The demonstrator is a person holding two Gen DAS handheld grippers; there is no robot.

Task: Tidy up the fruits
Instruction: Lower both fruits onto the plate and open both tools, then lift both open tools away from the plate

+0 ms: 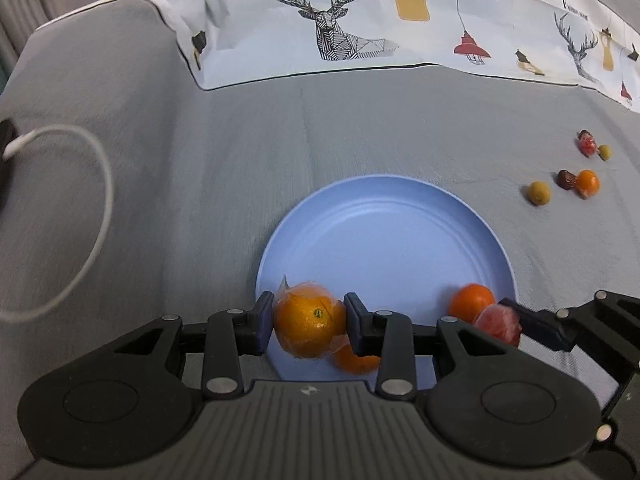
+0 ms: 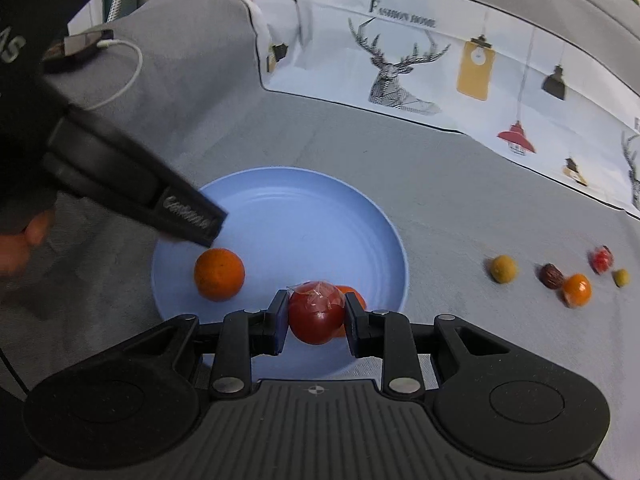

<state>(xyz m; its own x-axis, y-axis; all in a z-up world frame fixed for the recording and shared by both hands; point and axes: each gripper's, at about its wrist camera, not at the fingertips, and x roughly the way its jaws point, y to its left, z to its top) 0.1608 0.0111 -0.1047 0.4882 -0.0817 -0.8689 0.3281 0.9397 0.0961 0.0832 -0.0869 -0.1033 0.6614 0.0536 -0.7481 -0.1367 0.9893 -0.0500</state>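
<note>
A light blue plate (image 1: 384, 232) lies on the grey sofa seat; it also shows in the right wrist view (image 2: 304, 224). My left gripper (image 1: 308, 322) is shut on a plastic-wrapped orange (image 1: 308, 326) over the plate's near left rim. A second orange (image 1: 354, 360) lies under it and a third (image 1: 470, 302) at the plate's right. My right gripper (image 2: 316, 314) is shut on a wrapped red fruit (image 2: 316, 312) over the plate's near edge; it enters the left wrist view (image 1: 500, 322) from the right. An orange (image 2: 219, 274) lies on the plate's left, another (image 2: 354, 294) behind the red fruit.
Several small fruits lie on the seat right of the plate: a yellow-green one (image 2: 503, 269), a dark brown one (image 2: 551, 276), a small wrapped orange (image 2: 577, 290), a wrapped red one (image 2: 601, 259), a small green one (image 2: 621, 277). A deer-print cushion (image 1: 360, 20) lines the back. A white cable (image 1: 96, 216) loops at left.
</note>
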